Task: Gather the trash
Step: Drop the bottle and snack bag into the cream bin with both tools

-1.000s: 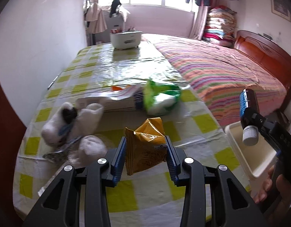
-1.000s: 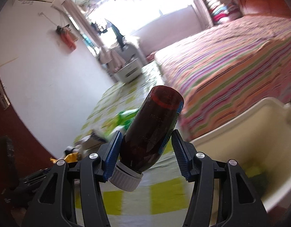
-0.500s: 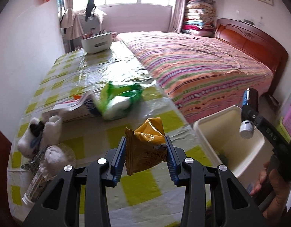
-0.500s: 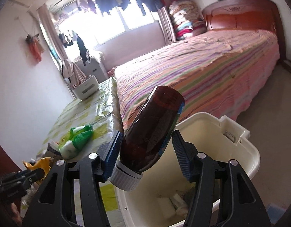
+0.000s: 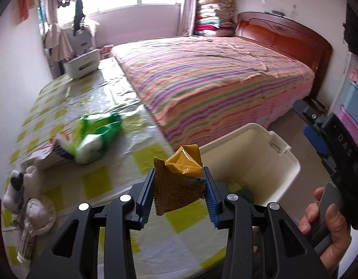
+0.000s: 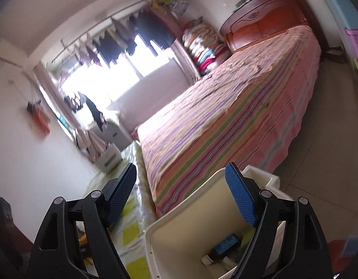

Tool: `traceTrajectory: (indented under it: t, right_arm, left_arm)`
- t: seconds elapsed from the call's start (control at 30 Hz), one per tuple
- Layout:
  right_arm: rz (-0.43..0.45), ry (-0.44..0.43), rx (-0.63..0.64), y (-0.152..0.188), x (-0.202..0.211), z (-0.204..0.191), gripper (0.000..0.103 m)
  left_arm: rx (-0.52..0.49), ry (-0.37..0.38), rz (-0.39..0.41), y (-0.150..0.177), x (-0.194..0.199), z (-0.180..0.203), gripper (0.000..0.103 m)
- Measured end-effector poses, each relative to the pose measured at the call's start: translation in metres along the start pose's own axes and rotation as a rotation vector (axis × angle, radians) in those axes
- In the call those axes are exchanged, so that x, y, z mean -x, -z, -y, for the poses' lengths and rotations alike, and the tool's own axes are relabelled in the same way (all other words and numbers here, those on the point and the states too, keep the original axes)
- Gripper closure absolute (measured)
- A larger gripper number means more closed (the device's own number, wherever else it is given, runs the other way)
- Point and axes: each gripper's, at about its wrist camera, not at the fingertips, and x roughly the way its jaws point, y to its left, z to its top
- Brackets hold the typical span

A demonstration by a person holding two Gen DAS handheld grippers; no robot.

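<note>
My left gripper [image 5: 179, 194] is shut on a yellow cracker packet [image 5: 180, 181], held above the table edge beside the cream waste bin [image 5: 286, 160]. In the right wrist view my right gripper [image 6: 181, 197] hangs over that bin [image 6: 179, 230] with its jaws opening and nothing between them. The brown bottle [image 6: 222, 248] with a white cap and blue label lies at the bottom of the bin. From the left wrist view the right gripper [image 5: 318, 137] shows at the right edge, held by a hand [image 5: 327, 227].
The table [image 5: 93, 181] with a yellow-checked cloth carries a green and white bag [image 5: 95, 134], a booklet [image 5: 48, 155], white socks [image 5: 28, 186] and a white box [image 5: 82, 62] at its far end. A striped bed [image 5: 213, 79] runs alongside.
The right gripper opened over the bin and the brown bottle dropped out of it into the bin. Both grippers swung right, from the table towards the bin; the left still holds the packet.
</note>
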Motion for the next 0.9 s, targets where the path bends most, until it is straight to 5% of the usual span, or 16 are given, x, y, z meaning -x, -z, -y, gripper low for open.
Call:
traceTrajectory:
  t: [0.5, 0.6, 0.7, 0.9]
  right_arm:
    - [0.032, -0.003, -0.111, -0.006, 0.001, 0.03, 0.024]
    - [0.031, -0.004, -0.119, -0.007, 0.002, 0.03, 0.024]
    - [0.029, -0.007, -0.121, -0.007, 0.001, 0.03, 0.024]
    - [0.013, -0.013, -0.123, -0.005, -0.003, 0.029, 0.023]
  left_arm:
    - [-0.119, 0.081, -0.053, -0.011, -0.031, 0.067, 0.061]
    - [-0.13, 0.078, -0.053, -0.011, -0.035, 0.072, 0.055]
    - [-0.127, 0.069, -0.074, -0.01, -0.038, 0.073, 0.034]
    - [-0.119, 0.038, -0.069, -0.007, -0.033, 0.064, 0.033]
